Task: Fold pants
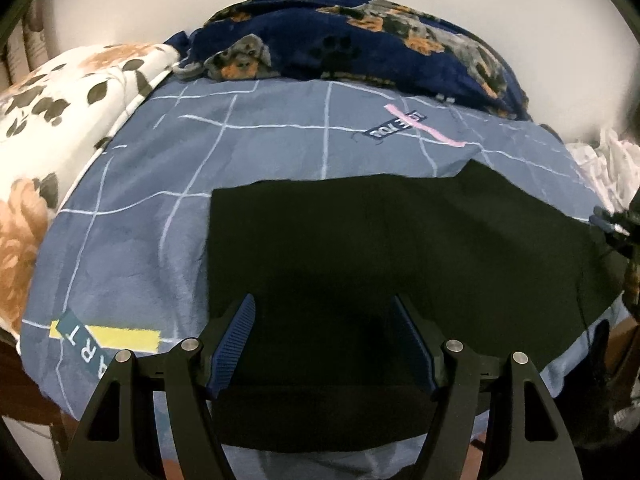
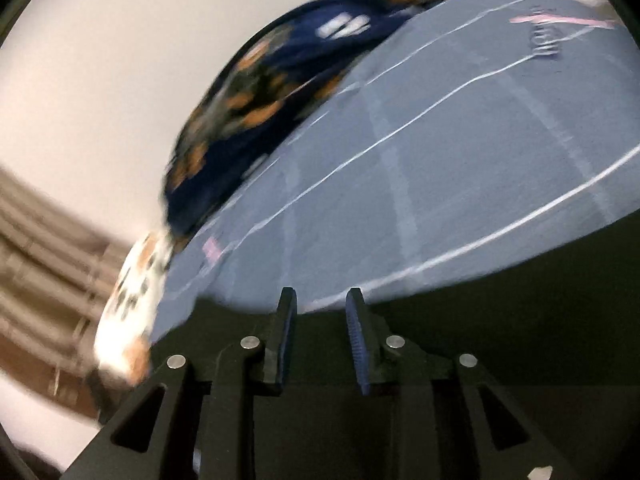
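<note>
Black pants (image 1: pixel 360 240) lie flat in a wide folded slab on the blue-grey checked bedsheet (image 1: pixel 160 200). My left gripper (image 1: pixel 323 299) hangs over their near half. Its jaws stand wide open and nothing is between the blue pads (image 1: pixel 236 344). In the blurred right wrist view my right gripper (image 2: pixel 321 294) sits low over the pants' (image 2: pixel 500 280) dark edge. A narrow empty gap shows between its fingers (image 2: pixel 288 320), so it holds nothing. The sheet (image 2: pixel 440 160) stretches beyond it.
A navy dog-print blanket (image 1: pixel 360 40) is bunched along the far side against the wall, and shows again in the right wrist view (image 2: pixel 280 80). A white floral quilt (image 1: pixel 60 100) lies at the left, crumpled white cloth (image 1: pixel 612 160) at the right. Brown curtain folds (image 2: pixel 40 240) hang beyond the bed.
</note>
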